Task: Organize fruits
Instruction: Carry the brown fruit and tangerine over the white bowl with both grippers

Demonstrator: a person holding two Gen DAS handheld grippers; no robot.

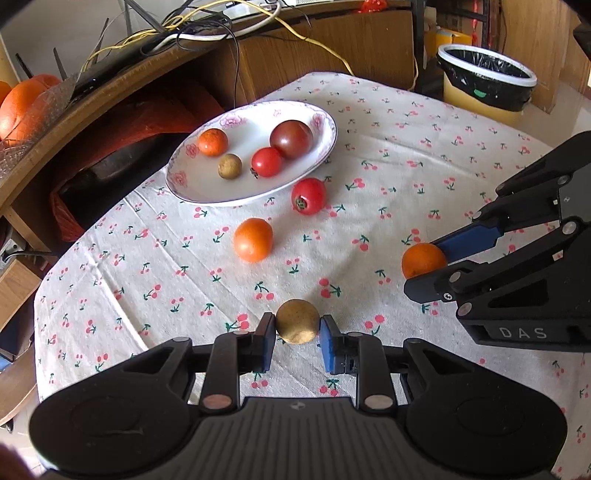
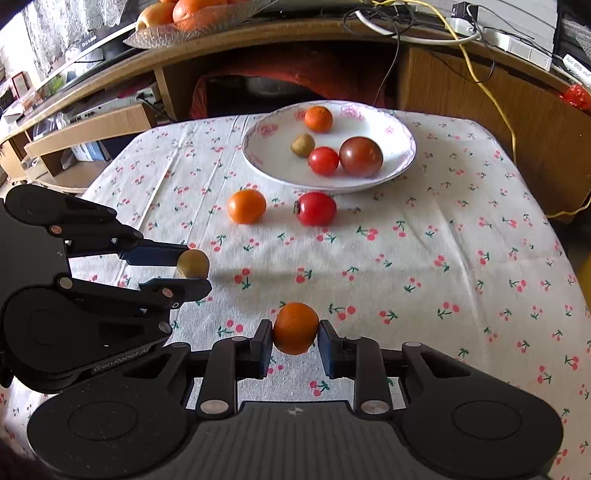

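Note:
My left gripper (image 1: 297, 334) is shut on a small brown round fruit (image 1: 297, 321), held above the cloth; it also shows in the right wrist view (image 2: 193, 263). My right gripper (image 2: 295, 341) is shut on a small orange fruit (image 2: 295, 328), seen from the left wrist view too (image 1: 423, 260). A white flowered plate (image 1: 207, 186) holds a small orange (image 1: 212, 142), a brown fruit (image 1: 229, 166), a red tomato (image 1: 267, 161) and a dark tomato (image 1: 291, 139). An orange tomato (image 1: 253, 240) and a red tomato (image 1: 308, 195) lie on the cloth in front of the plate.
The table wears a white cherry-print cloth (image 1: 406, 155). Behind it stands a wooden desk (image 2: 258, 40) with cables and a glass bowl of oranges (image 2: 192, 14). A bin with a black liner (image 1: 487, 77) stands at the far right.

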